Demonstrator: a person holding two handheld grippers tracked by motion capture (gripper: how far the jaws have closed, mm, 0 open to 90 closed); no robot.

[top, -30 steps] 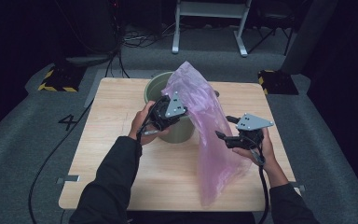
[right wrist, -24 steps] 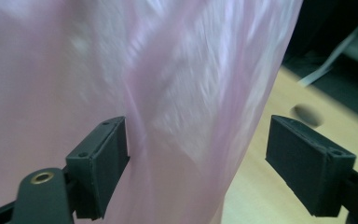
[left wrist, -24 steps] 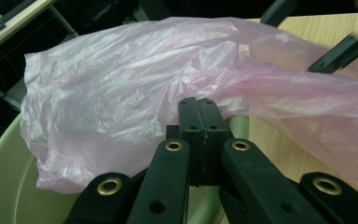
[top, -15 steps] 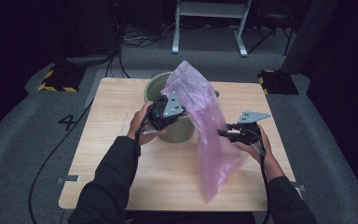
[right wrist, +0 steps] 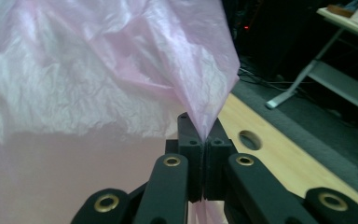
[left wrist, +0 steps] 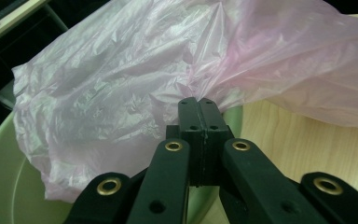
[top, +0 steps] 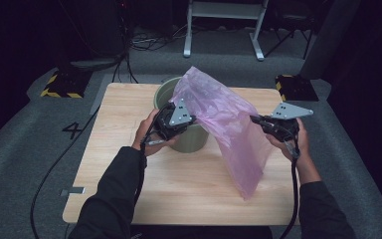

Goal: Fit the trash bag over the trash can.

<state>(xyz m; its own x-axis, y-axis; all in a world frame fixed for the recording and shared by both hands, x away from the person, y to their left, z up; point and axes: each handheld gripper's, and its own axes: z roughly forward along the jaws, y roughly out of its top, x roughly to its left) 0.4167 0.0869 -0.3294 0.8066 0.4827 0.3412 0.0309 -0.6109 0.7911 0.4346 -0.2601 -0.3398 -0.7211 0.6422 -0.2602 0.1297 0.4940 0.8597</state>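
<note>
A thin pink plastic bag (top: 229, 124) drapes from the mouth of a pale green bin (top: 191, 142) down to the wooden table (top: 129, 114). My left gripper (top: 191, 119) is at the bin's near rim, shut on a gathered fold of the bag (left wrist: 121, 93); its tips (left wrist: 199, 103) pinch the film above the rim (left wrist: 9, 177). My right gripper (top: 253, 119) is at the bag's right edge, and its jaws have just been closing. They now pinch a peak of the film (right wrist: 98, 70) between the tips (right wrist: 200, 122). The bag stretches between the two grippers.
The bin stands at the table's far middle. A round hole (right wrist: 251, 139) is cut in the tabletop (right wrist: 270, 158) near its right edge. Grey floor, cables and a white stand (top: 224, 20) lie beyond the table.
My right gripper moved up and left to the bag's right edge and shut on it, lifting that side. The left gripper and the bin stayed put.
</note>
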